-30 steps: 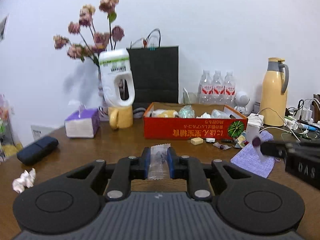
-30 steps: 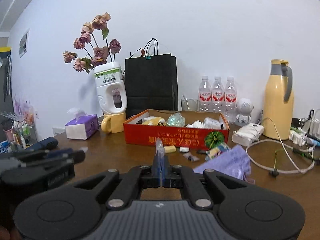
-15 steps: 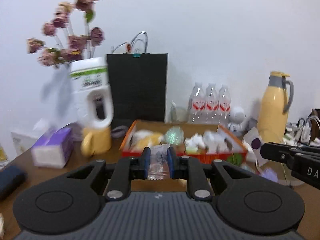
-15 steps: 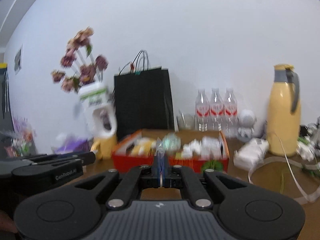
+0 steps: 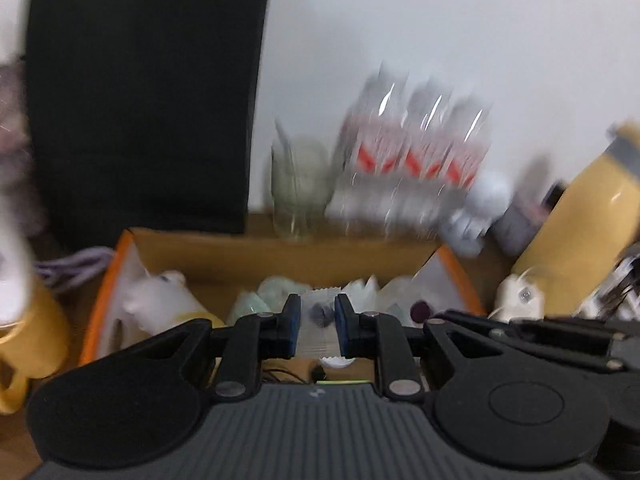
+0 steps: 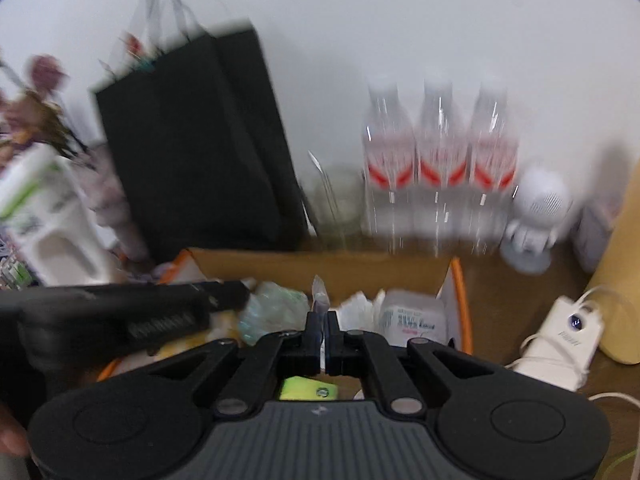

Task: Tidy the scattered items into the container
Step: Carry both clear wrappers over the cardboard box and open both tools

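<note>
While left gripper (image 5: 317,320) pinches clear packet (image 5: 317,330), right gripper (image 6: 321,330) clamps wrapper (image 6: 319,292).

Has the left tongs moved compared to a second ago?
Yes. The left tongs, shut on a clear wrapper, have gone forward toward the box, which now fills the lower view; the black bag looms much larger.

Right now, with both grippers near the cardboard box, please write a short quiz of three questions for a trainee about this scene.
1. True or false: the left gripper is shut on a clear plastic wrapper.
2. How many clear water bottles with red labels stand behind the orange-sided cardboard box?
3. What does the right gripper hold? A) a thin clear packet B) a yellow mug C) nothing

Key: 1 true; 2 three; 3 A.
</note>
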A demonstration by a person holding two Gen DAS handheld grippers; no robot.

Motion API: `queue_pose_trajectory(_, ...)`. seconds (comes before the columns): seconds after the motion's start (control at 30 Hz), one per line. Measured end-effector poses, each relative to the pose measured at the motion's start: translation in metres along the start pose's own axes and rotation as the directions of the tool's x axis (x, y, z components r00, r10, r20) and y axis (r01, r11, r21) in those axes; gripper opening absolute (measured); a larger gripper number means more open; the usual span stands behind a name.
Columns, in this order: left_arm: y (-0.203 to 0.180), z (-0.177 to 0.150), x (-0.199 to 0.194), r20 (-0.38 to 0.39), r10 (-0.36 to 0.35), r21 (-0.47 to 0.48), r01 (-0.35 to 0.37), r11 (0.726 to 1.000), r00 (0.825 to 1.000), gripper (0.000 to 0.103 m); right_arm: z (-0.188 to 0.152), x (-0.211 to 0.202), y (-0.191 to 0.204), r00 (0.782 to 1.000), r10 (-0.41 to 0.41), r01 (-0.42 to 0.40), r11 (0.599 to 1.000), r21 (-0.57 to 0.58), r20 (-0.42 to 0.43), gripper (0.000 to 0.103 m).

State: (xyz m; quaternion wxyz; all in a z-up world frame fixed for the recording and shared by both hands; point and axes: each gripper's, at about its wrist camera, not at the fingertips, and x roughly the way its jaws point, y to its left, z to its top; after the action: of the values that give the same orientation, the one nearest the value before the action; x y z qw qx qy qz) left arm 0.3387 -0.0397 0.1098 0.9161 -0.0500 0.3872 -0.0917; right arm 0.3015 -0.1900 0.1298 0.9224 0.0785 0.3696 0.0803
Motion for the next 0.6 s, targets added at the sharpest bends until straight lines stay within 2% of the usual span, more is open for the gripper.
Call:
queue_pose_trajectory(0.07, 0.006, 0.003, 0.033, -0.063, 0.05, -0.005, -0.05, 0.999, 0.997, 0.019, 0.006, 0.032, -0.006, 0.996, -0.001, 0.003, 1.0, 0.013, -0.091, 0.001)
queue_pose_trajectory(0.17, 0.013, 0.004, 0.065, -0.139, 0.055, 0.022, -0.052, 0.998, 0.989, 0.02, 0.007, 0.067, -0.006, 0.982, -0.045, 0.045, 0.999, -0.006, -0.185, 0.001)
queue_pose_trajectory(0.23, 0.013, 0.001, 0.073, -0.14, 0.06, 0.046, -0.054, 0.997, 0.988, 0.025, 0.005, 0.087, -0.003, 0.967, -0.1, 0.09, 0.994, -0.054, -0.233, 0.003)
queue_pose_trajectory(0.27, 0.013, 0.001, 0.075, -0.137, 0.06, 0.056, -0.052, 0.997, 0.989, 0.028, 0.004, 0.093, -0.003, 0.961, -0.107, 0.095, 0.994, -0.061, -0.256, 0.008)
queue_pose_trajectory(0.37, 0.015, 0.004, 0.071, -0.139, 0.034, 0.062, -0.025, 0.998, 0.99, 0.036, 0.002, 0.102, -0.004, 0.952, -0.099, 0.088, 0.995, -0.052, -0.291, 0.013)
queue_pose_trajectory(0.43, 0.017, 0.01, 0.062, -0.146, 0.006, 0.046, 0.001, 0.999, 0.989, 0.045, 0.004, 0.101, -0.006, 0.952, -0.081, 0.077, 0.997, -0.025, -0.294, 0.016)
queue_pose_trajectory(0.5, 0.014, 0.021, 0.048, -0.133, 0.015, 0.05, -0.008, 0.999, 0.991, 0.049, 0.012, 0.093, -0.009, 0.955, -0.065, 0.071, 0.997, 0.008, -0.29, 0.021)
queue_pose_trajectory(0.57, 0.014, 0.031, 0.032, -0.129, 0.043, 0.056, -0.036, 0.998, 0.991, 0.061, 0.023, 0.08, -0.011, 0.956, -0.059, 0.071, 0.997, 0.031, -0.287, 0.031)
queue_pose_trajectory(0.6, 0.016, 0.036, 0.024, -0.135, 0.059, 0.047, -0.053, 0.997, 0.989, 0.07, 0.029, 0.074, -0.01, 0.956, -0.055, 0.069, 0.997, 0.039, -0.29, 0.035)
